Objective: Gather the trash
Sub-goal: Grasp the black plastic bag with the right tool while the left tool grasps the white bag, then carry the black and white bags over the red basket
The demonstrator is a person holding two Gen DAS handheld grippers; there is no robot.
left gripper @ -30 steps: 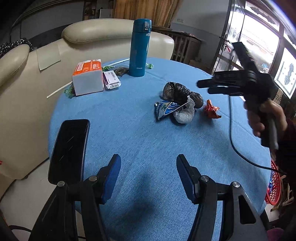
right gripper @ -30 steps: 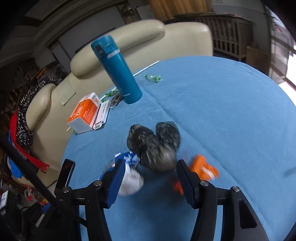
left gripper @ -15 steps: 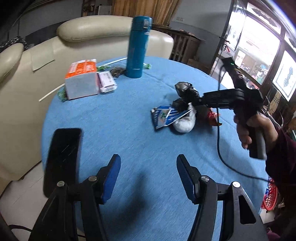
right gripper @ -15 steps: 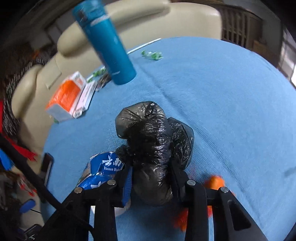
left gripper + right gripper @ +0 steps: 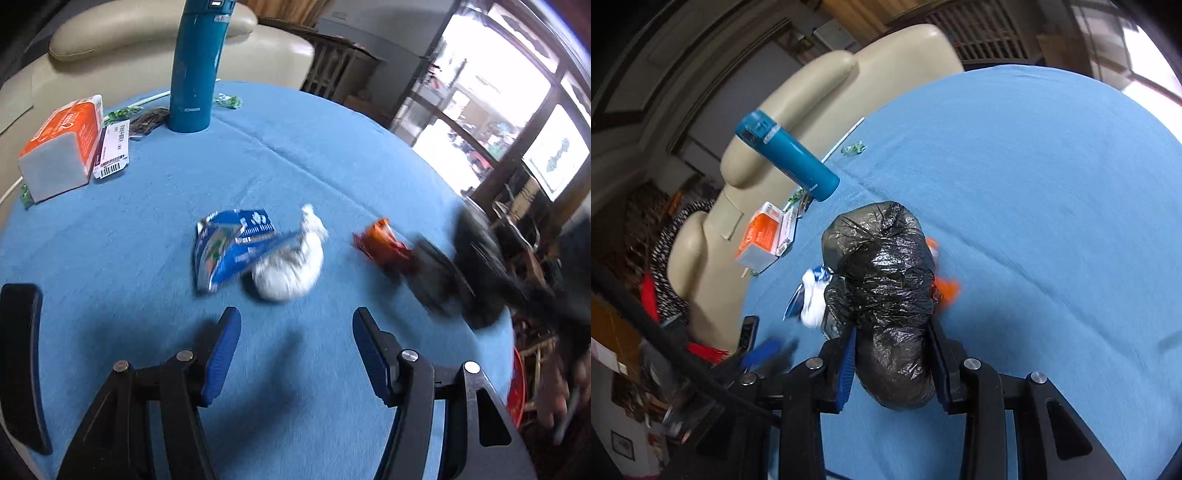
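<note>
My right gripper point(image 5: 892, 339) is shut on a crumpled black plastic bag point(image 5: 882, 280) and holds it above the blue tablecloth; it shows blurred at the right of the left wrist view point(image 5: 439, 280). A blue snack wrapper point(image 5: 231, 247), a white crumpled wad point(image 5: 291, 266) and an orange wrapper point(image 5: 380, 242) lie on the cloth in front of my left gripper point(image 5: 295, 350), which is open and empty, just short of the white wad. In the right wrist view the white wad point(image 5: 812, 295) and orange wrapper point(image 5: 945, 290) peek out beside the bag.
A teal flask point(image 5: 195, 62) stands at the back, with an orange-and-white box point(image 5: 62, 147), a barcode packet point(image 5: 112, 149) and small green wrappers point(image 5: 227, 100) near it. A black phone point(image 5: 18, 365) lies at the left edge. A cream sofa point(image 5: 122, 44) is behind the round table point(image 5: 332, 147).
My right gripper has lifted the black bag off the pile and carried it to the right. My left gripper has moved forward toward the blue wrapper and white wad.
</note>
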